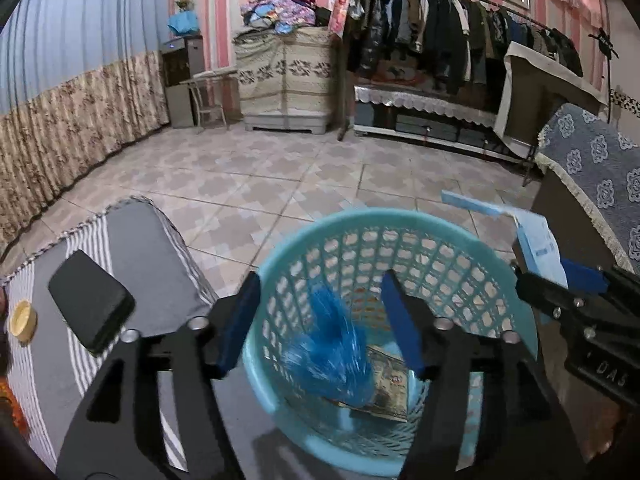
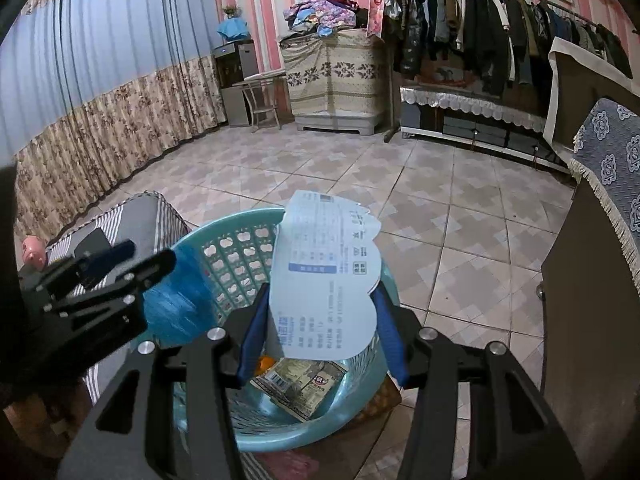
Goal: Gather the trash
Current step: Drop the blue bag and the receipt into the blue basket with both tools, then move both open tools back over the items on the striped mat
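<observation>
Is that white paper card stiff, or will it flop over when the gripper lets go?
The card looks fairly stiff: it stands upright above the right gripper. It seems thin and light, so it would probably drop gently into the basket.

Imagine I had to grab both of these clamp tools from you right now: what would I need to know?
Left gripper: open, over the turquoise basket. A blurred blue plastic bag shows below its jaws, apparently dropping in.
Right gripper: shut on a printed paper sheet, held above the basket rim.
Done: a snack wrapper already lies in the basket bottom.
Left: let the paper sheet go into the basket.
On the striped cushion beside the basket lie a black case and a yellow cap; whether those count as trash I cannot tell.
</observation>
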A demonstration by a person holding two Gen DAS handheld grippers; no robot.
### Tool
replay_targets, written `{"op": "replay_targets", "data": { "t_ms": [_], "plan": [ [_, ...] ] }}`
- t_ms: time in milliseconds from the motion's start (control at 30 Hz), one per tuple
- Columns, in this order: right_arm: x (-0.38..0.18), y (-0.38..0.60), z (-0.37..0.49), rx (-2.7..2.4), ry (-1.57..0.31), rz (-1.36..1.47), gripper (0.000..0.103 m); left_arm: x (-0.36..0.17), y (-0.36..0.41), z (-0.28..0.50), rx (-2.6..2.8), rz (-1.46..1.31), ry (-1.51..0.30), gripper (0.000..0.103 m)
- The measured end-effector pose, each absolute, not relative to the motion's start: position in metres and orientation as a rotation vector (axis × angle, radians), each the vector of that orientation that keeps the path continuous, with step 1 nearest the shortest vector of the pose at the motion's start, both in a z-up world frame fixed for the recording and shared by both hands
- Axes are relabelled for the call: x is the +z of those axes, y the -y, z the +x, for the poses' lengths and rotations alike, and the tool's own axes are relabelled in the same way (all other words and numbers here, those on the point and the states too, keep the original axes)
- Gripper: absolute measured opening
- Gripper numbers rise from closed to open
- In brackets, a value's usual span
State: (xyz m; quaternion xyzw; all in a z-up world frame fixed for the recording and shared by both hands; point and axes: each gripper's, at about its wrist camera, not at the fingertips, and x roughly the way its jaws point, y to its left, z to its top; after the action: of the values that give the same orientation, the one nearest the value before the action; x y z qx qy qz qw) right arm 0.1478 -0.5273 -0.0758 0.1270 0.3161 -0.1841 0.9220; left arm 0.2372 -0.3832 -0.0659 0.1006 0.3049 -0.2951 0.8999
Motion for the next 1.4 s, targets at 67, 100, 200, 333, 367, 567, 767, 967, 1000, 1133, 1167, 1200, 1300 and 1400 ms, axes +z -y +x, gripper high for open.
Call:
{"op": "replay_targets", "data": {
  "t_ms": [67,100,200,333,367,567,767,967,1000,1133,1167,1200,1300,1400],
  "plan": [
    [-0.077,0.524,0.148,-0.371,-0.652,0.261,0.050,-0.063,0.377,0.238,-0.587,0.205,-0.618,0.073],
    [-0.077,0.522,0.149,-0.367,-0.654,0.255,0.050,-0.061,0.371,0.239,-0.561,0.199,-0.610,0.076],
    [-0.077,0.512,0.153,-0.352,-0.662,0.231,0.050,-0.057,0.352,0.244,-0.513,0.166,-0.607,0.083],
    [-0.079,0.500,0.159,-0.327,-0.682,0.213,0.050,-0.050,0.323,0.249,-0.459,0.110,-0.603,0.087],
    [-0.081,0.496,0.163,-0.320,-0.692,0.204,0.050,-0.048,0.317,0.249,-0.450,0.100,-0.602,0.087],
    [-0.085,0.483,0.179,-0.305,-0.717,0.198,0.050,-0.039,0.292,0.243,-0.413,0.068,-0.583,0.093],
    [-0.080,0.483,0.178,-0.344,-0.663,0.227,0.083,-0.031,0.273,0.231,-0.377,0.092,-0.557,0.097],
    [-0.073,0.486,0.172,-0.375,-0.599,0.244,0.094,-0.023,0.248,0.223,-0.355,0.087,-0.547,0.097],
    [-0.072,0.486,0.172,-0.374,-0.590,0.251,0.094,-0.022,0.244,0.221,-0.354,0.082,-0.547,0.097],
    [-0.072,0.484,0.171,-0.377,-0.570,0.253,0.094,-0.019,0.226,0.214,-0.333,0.071,-0.539,0.097],
    [-0.072,0.482,0.171,-0.380,-0.571,0.244,0.094,-0.018,0.220,0.212,-0.325,0.070,-0.536,0.097],
    [-0.072,0.480,0.171,-0.379,-0.569,0.237,0.094,-0.017,0.217,0.211,-0.320,0.070,-0.535,0.097],
    [-0.069,0.472,0.170,-0.365,-0.547,0.217,0.094,-0.017,0.201,0.207,-0.297,0.072,-0.542,0.097],
    [-0.068,0.466,0.171,-0.354,-0.544,0.194,0.094,-0.017,0.182,0.205,-0.274,0.066,-0.552,0.097]
  ]
}}
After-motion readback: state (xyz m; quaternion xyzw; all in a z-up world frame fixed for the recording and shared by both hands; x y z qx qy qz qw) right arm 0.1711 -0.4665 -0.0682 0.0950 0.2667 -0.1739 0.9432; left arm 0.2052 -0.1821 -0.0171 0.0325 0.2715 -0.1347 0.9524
